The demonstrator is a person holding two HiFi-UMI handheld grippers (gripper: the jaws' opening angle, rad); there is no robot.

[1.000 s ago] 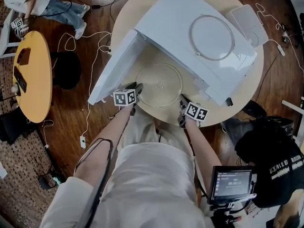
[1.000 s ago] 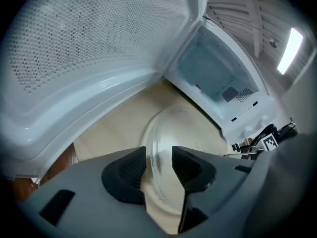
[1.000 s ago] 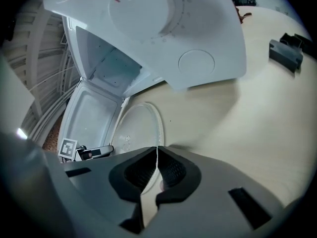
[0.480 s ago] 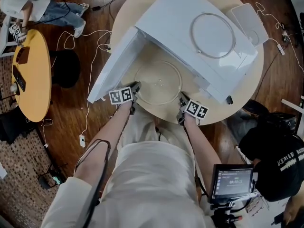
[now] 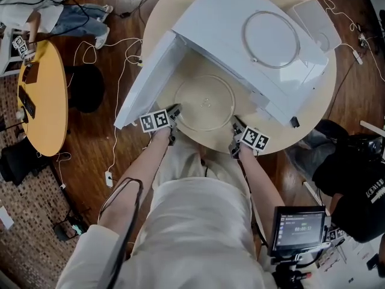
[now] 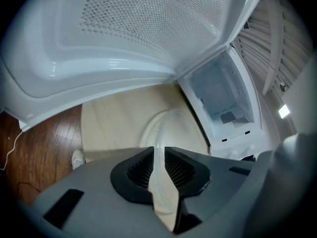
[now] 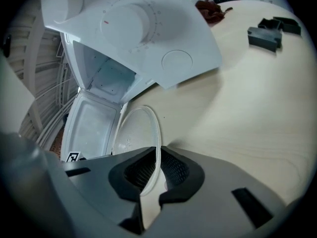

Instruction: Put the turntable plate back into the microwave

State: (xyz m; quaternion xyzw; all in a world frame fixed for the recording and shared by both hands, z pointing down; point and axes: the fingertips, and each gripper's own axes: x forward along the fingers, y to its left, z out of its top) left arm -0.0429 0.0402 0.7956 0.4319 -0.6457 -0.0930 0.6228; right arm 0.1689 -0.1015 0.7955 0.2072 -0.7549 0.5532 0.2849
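Plate point(image 5: 203, 103) of clear glass sits on the round counter point(image 5: 159, 17), just in front of the open white microwave point(image 5: 222, 23) (its door point(image 5: 144, 83) swings out to our left). We hold the plate's near rim from both sides. Our left hand-held gripper point(image 6: 158, 153) has just been closing, and the rim now fills the thin gap between its jaws. Our right hand-held gripper point(image 7: 158, 158) is squeezed tight on the rim too.
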